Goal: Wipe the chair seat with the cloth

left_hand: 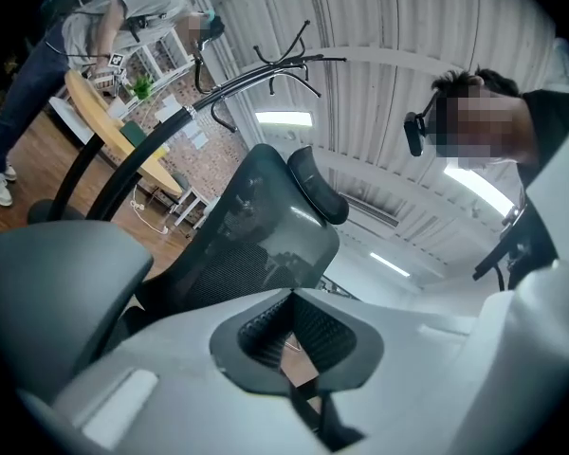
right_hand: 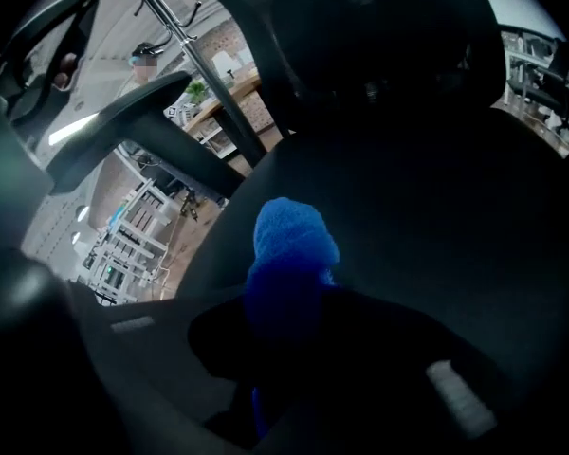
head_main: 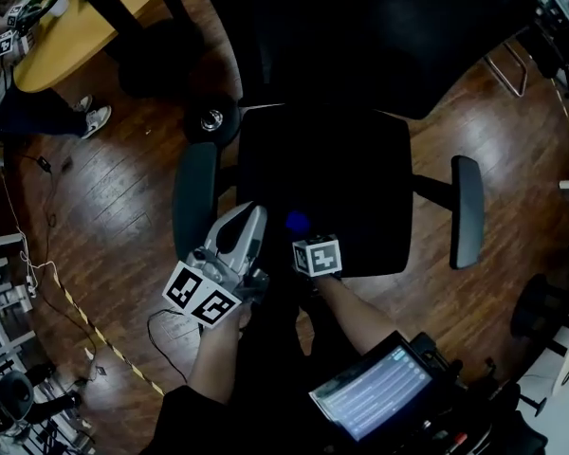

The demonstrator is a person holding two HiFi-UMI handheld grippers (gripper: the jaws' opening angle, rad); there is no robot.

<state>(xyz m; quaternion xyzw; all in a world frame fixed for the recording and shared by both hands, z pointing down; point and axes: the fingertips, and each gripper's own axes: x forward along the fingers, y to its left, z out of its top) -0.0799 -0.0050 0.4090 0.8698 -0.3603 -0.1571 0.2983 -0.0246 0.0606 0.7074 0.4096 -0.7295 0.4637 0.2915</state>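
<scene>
At seat front, right tool (right_hand: pixel 289 322): jaws pinching a bunched blue cloth (right_hand: pixel 294 245), which juts forward beyond the tips.
Right tool, head view: right tool (head_main: pixel 302 237) sits over the seat's near-left quarter, with the cloth (head_main: pixel 297 223) at about 7 o'clock on the chair seat (head_main: pixel 341 169).
Cloth contact: the cloth is low over the seat surface (right_hand: pixel 436 216); whether it presses on it cannot be told.
Left tool: left tool (left_hand: pixel 289 297) has its jaws pressed together at the tips, with nothing between them.
Left tool position: left tool (head_main: pixel 249 224) lies at 9 o'clock of the cloth, between the seat edge and the left armrest (head_main: pixel 194 197).
Surroundings: right armrest (head_main: pixel 467 211) at 3 o'clock of the seat, backrest (head_main: pixel 360 27) at 12 o'clock, wooden floor (head_main: pixel 123 216) all round.
Step in hand (judgement): wiping, with the cloth gripped and brought to the seat; most of the seat lies beyond the cloth toward 12 and 3 o'clock.
Next move calls for (judgement): firm downward pressure, then strokes from 7 o'clock toward 1 o'clock; the pinch must hold against drag.
</scene>
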